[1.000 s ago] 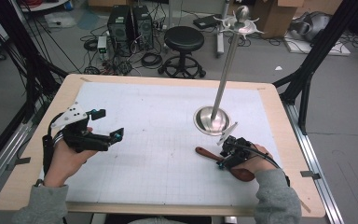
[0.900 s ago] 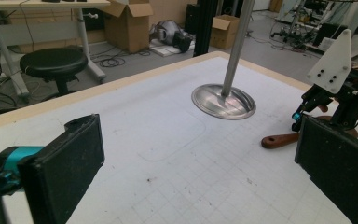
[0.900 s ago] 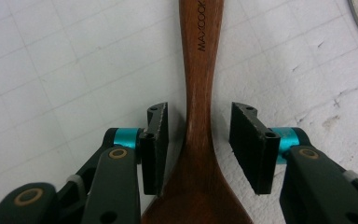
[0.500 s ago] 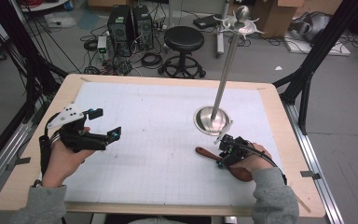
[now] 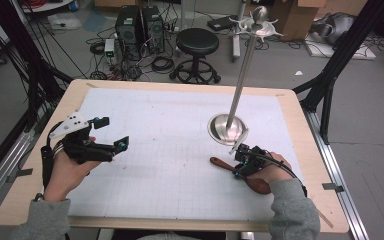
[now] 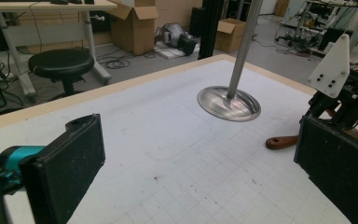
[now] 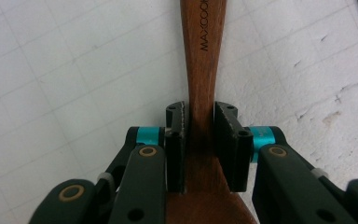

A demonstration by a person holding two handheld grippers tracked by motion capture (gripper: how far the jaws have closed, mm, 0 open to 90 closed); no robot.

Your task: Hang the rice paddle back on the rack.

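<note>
The counter [image 5: 145,100] carries a white gridded mat that spreads out beneath both tools. Ahead of the right tool [image 5: 244,161], just beyond its tip, stands a metal stand [image 5: 240,95]: a round shiny base with a tall upright pole topped by hooks; from the left tool's own camera the same base [image 6: 228,103] lies well ahead and to the right.

The left tool [image 5: 111,134] is held in the person's left hand [image 5: 65,172] above the mat, well apart from the right tool and the stand. Its two black jaws stand wide and released, with bare mat between them.

The right tool is held in the person's right hand [image 5: 275,167] low over the mat, pointing down. Its jaws have just been closing, and a wooden spoon [image 7: 200,70] lies between them. The spoon rests flat on the mat right under this tool, its handle running away past the fingertips and its broad bowl end back under the tool body and hand. In the right gripper view both pads [image 7: 177,140] sit against the sides of the narrow neck, clenched on it.
</note>
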